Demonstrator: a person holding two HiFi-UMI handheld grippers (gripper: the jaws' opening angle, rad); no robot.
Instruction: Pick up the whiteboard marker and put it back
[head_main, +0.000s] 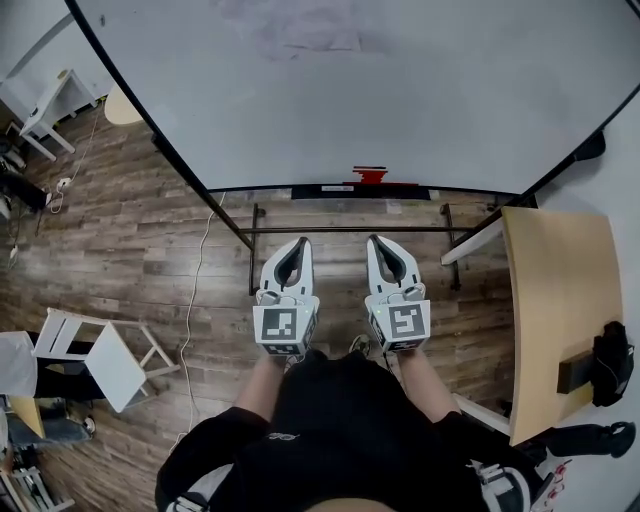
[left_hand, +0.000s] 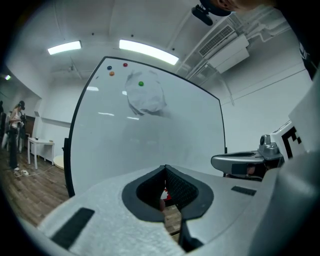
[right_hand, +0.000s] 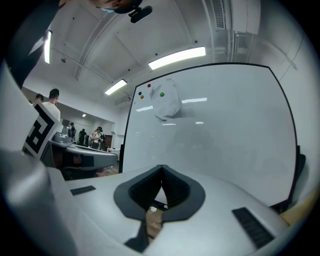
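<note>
Left hand-held gripper (head_main: 300, 244) jaws together, right hand-held gripper (head_main: 374, 242) likewise, whiteboard (head_main: 400, 90) ahead

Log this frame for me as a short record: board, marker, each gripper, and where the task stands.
whiteboard: large, mostly blank, faint smudge near its top
ledge: runs along the board's lower edge
red item: on the ledge, possibly the marker; too small to be sure
left gripper: jaws together, nothing between them, held short of the board
right gripper: jaws together, nothing between them, beside the left one
floor: wood planks
task status: nothing picked up yet
</note>
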